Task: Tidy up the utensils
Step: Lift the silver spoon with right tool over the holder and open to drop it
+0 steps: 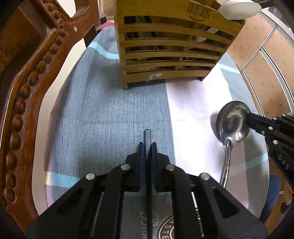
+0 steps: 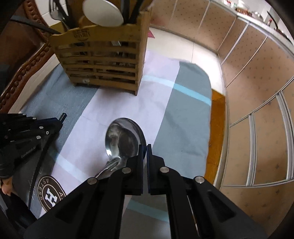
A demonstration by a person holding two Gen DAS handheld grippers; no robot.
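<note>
A carved wooden chair (image 1: 27, 88) is seen at the far left, beside a table covered by a cloth (image 1: 102, 103) of grey, white and pale blue panels. The left gripper (image 1: 148, 147) is pointed steeply down over the grey panel; its jaws are closed on a thin dark chopstick (image 1: 147, 137), whose squared tip projects just beyond the pads. In the right wrist view the same gripper (image 2: 55, 123) is seen at the left edge with the chopstick (image 2: 63, 116) protruding from it.

A slatted bamboo holder (image 1: 165, 47) stands upright on the cloth beyond the grippers, straddling the boundary of the grey and white panels. A white spoon (image 1: 238, 9) and several dark utensils (image 2: 66, 11) are seen standing in it.

To the right, a steel spoon (image 1: 232, 123) is held bowl-up above the white panel, its handle hanging down toward the cloth. The right gripper (image 2: 146, 152) is closed nearly fully on the edge of the spoon's bowl (image 2: 125, 137), the rim being pinched between the pads. In the left wrist view this gripper (image 1: 252, 119) is seen entering from the right edge, touching the bowl.

At the far right, cabinet doors (image 2: 257, 95) with metal frames are seen below the table level.
</note>
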